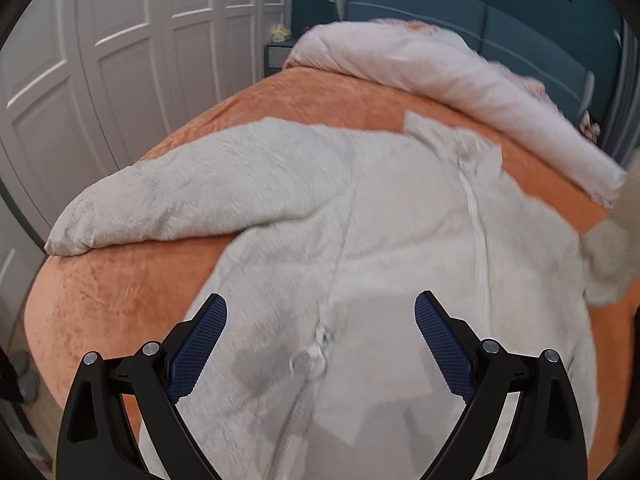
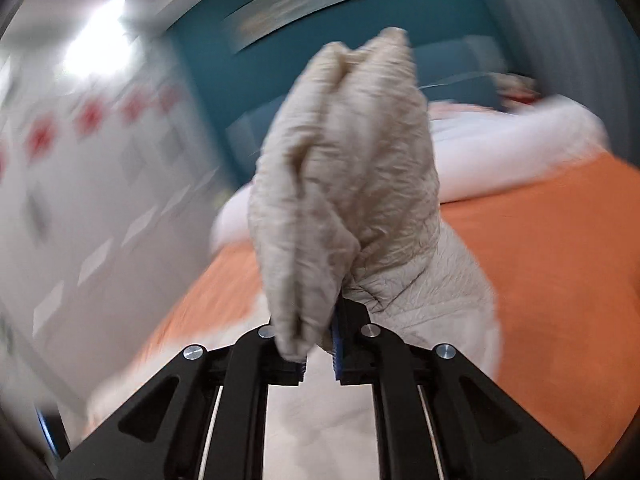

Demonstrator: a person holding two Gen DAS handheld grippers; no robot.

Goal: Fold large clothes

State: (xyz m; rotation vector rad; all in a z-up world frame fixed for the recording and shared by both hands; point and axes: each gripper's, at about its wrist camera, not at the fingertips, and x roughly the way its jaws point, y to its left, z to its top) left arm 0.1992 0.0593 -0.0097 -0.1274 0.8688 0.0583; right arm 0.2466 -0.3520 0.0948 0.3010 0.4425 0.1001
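A large cream fleece jacket [image 1: 360, 216] with a white front zipper lies spread on an orange bed cover [image 1: 112, 288]. Its left sleeve [image 1: 168, 204] stretches out to the left. My left gripper [image 1: 320, 312] is open and empty, hovering above the lower front of the jacket near the zipper pull [image 1: 316, 344]. My right gripper [image 2: 320, 344] is shut on a bunched cream sleeve [image 2: 344, 184] and holds it lifted above the bed; that lifted fabric shows at the right edge of the left wrist view [image 1: 612, 256].
A rolled white-pink duvet [image 1: 460, 80] lies across the head of the bed, before a teal headboard [image 1: 500, 20]. White wardrobe doors [image 1: 120, 60] stand left of the bed. The bed's edge drops off at the left [image 1: 44, 320].
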